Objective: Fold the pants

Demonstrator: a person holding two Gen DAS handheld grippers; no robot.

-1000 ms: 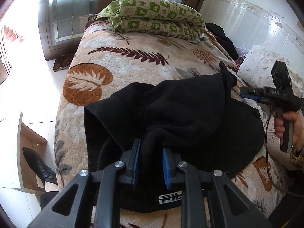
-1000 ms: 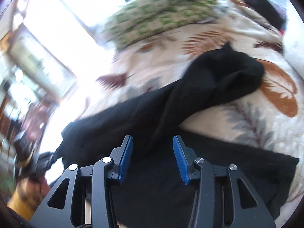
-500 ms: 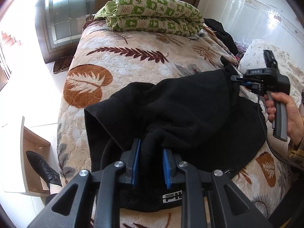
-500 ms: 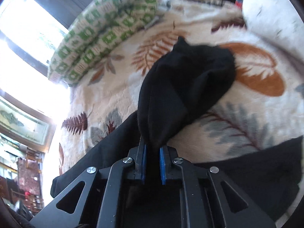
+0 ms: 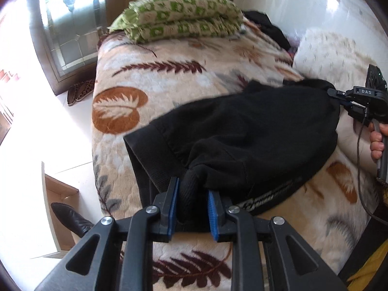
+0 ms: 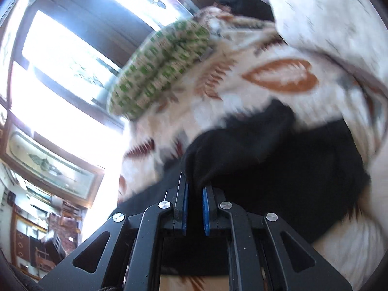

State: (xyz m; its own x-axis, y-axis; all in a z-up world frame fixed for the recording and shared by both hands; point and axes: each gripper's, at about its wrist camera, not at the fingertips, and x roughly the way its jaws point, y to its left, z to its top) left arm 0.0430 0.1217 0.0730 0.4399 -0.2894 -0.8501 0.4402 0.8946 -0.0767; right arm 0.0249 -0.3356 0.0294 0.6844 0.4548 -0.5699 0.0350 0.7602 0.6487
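Note:
Black pants (image 5: 254,135) lie bunched across the leaf-patterned bed (image 5: 155,80). My left gripper (image 5: 192,203) is shut on a ribbed edge of the pants at the near side of the bed. My right gripper (image 5: 333,94) shows at the right of the left wrist view, shut on the far end of the pants and holding it lifted. In the right wrist view the right gripper (image 6: 194,194) pinches black pants cloth (image 6: 278,155) between its blue pads; that view is motion-blurred.
A folded green-patterned quilt (image 5: 184,17) lies at the bed's head, with a black garment (image 5: 269,26) and a white pillow (image 5: 327,53) to its right. Slippers (image 5: 80,91), a black boot (image 5: 70,218) and a cardboard box (image 5: 58,194) are on the floor at the left.
My right gripper closed on the pants end and pulled it up and to the right, stretching the cloth. My left gripper kept its hold and moved slightly right.

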